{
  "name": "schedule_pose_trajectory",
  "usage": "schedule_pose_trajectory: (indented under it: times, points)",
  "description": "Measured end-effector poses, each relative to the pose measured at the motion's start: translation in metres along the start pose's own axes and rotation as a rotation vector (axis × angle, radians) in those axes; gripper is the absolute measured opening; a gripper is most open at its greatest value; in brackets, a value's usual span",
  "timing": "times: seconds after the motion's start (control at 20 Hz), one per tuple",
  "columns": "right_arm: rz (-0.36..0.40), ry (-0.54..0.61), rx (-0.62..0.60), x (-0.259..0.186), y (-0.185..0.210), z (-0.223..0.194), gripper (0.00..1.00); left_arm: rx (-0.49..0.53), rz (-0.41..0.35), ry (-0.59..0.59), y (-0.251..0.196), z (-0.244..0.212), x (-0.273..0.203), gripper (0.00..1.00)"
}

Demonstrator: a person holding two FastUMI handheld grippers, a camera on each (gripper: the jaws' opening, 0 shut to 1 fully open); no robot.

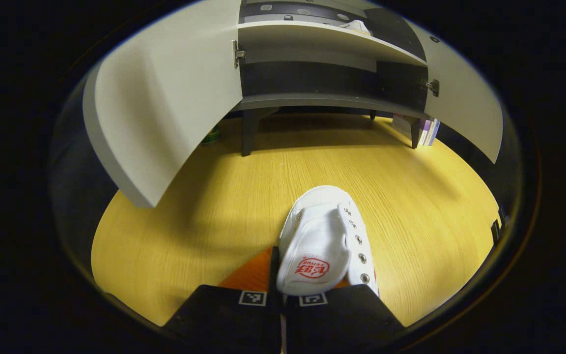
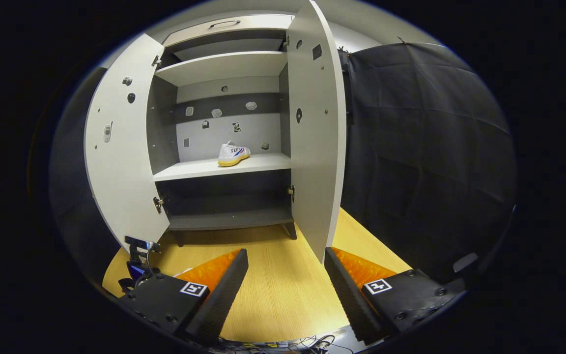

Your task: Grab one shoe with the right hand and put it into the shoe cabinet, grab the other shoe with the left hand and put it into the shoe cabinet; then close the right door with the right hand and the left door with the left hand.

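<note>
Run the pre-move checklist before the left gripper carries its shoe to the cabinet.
1. Left gripper shut on the white shoe: ok, the fingers are closed on its heel end.
2. Shoe lifted off the wooden floor: cannot tell.
3. Left door open: ok, swung wide.
4. Right door open: ok.
5. First shoe stored: ok, it sits on the middle shelf with free space beside it.
6. Right gripper free: ok, open, holding nothing, facing the cabinet from in front.
</note>
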State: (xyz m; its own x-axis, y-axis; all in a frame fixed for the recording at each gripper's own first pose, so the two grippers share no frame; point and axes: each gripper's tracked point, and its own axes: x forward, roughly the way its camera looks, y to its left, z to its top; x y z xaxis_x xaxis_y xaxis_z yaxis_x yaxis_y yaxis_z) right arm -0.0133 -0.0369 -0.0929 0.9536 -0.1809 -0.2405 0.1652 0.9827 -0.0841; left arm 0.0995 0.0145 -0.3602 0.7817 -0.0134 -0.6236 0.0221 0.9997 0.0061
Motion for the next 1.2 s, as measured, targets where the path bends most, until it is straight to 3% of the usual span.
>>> schedule_pose_trajectory:
  times: [0.25,0.55,0.9,1.1,1.2]
  points:
    - [0.02,-0.031,-0.02,0.006,-0.007,0.015,0.99,-0.007,-0.007,0.019,-0.012,0.007,-0.02,0.06]
    - [0.089,-0.05,-0.057,0.021,-0.016,0.025,0.99,-0.106,0.0,-0.045,-0.027,0.065,-0.082,0.06]
    - [0.197,-0.068,-0.075,0.035,-0.023,0.038,0.99,-0.079,0.034,-0.178,-0.042,0.176,-0.153,0.06]
    - [0.24,-0.093,-0.064,0.039,-0.03,0.051,0.99,-0.114,0.013,-0.282,-0.053,0.264,-0.171,0.06]
    - [0.244,-0.106,-0.052,0.043,-0.039,0.056,0.99,-0.075,0.027,-0.348,-0.054,0.307,-0.171,0.06]
